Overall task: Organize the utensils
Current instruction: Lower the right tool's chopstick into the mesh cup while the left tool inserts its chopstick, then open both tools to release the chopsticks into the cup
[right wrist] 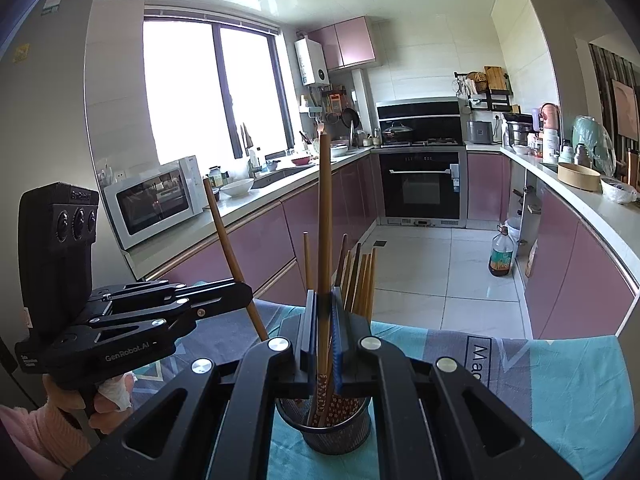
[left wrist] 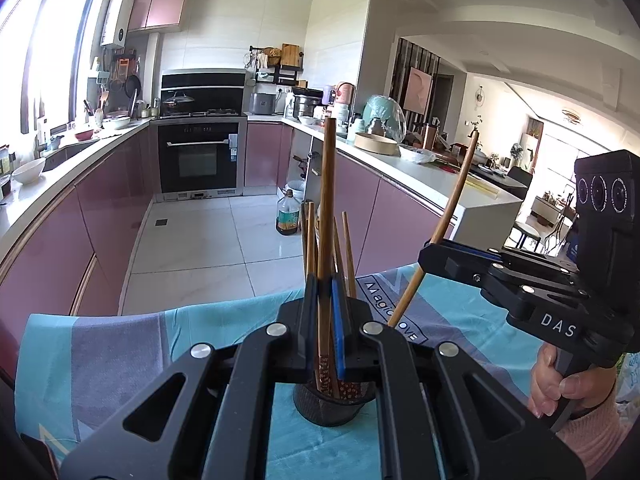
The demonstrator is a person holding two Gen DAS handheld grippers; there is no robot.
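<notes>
Each tool is clamped on a single wooden chopstick right above the mesh holder [left wrist: 326, 404], the dark cup standing on the cloth-covered surface [left wrist: 100, 344] with several other chopsticks [right wrist: 362, 280] already fanned inside it. The left tool [left wrist: 325, 320] pinches its chopstick [left wrist: 327, 200] almost upright between the blue pads, with the patterned lower end reaching down toward the holder's mouth; whether the tip is already inside I cannot tell. The right tool [right wrist: 324, 320] grips its chopstick [right wrist: 325, 220] in the same upright way above the holder. Seen from the left wrist, that right-hand stick leans away from the holder at the top. The main risk, as I judge it, is crowding: two tools meet over one narrow opening, so their black jaws could knock each other or nudge the light holder and tip it, spilling the sticks across the cloth. A stick let go while leaning could catch the rim and fall outside. The pads hold each stick low on its length, so a slight twist of a wrist could swing the long top end into the sticks beside it.
</notes>
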